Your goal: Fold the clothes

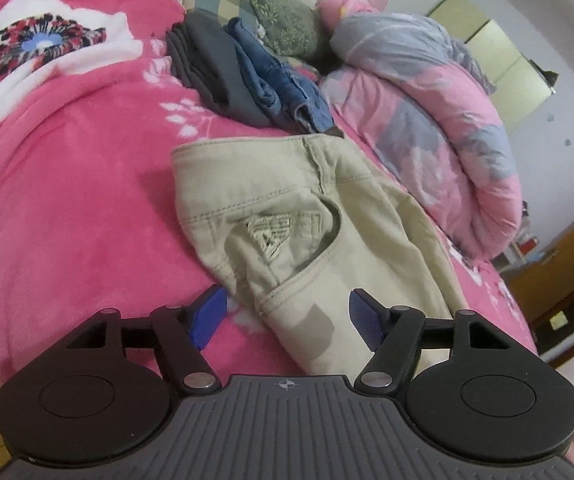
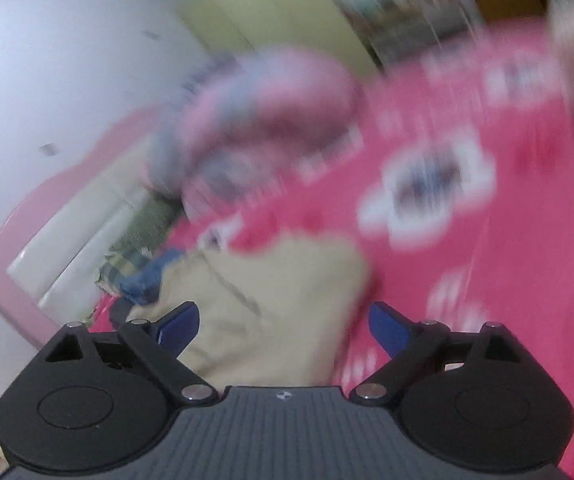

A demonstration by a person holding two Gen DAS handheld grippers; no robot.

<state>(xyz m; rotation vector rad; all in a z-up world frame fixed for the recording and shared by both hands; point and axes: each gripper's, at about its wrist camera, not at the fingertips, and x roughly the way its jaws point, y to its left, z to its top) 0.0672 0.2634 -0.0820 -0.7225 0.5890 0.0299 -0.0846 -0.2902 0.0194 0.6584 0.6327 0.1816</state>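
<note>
Khaki trousers point(image 1: 307, 232) lay part-folded on the pink blanket point(image 1: 67, 200), beside the folded stack point(image 1: 247, 76).
Left gripper point(image 1: 287, 316) and right gripper point(image 2: 283, 326) both gaped, holding nothing, probably between grasps.

the blanket point(image 1: 67, 200) on the bed is fuzzy pink fleece. the beige trousers point(image 1: 287, 208) are matt woven cotton with raised stitching. at 12 o'clock lie faded denim point(image 1: 279, 80) and smooth grey cloth point(image 1: 207, 68). the left claw point(image 1: 283, 320) is matt black plastic with blue ribbed pads point(image 1: 207, 320) and shiny metal pins.
</note>
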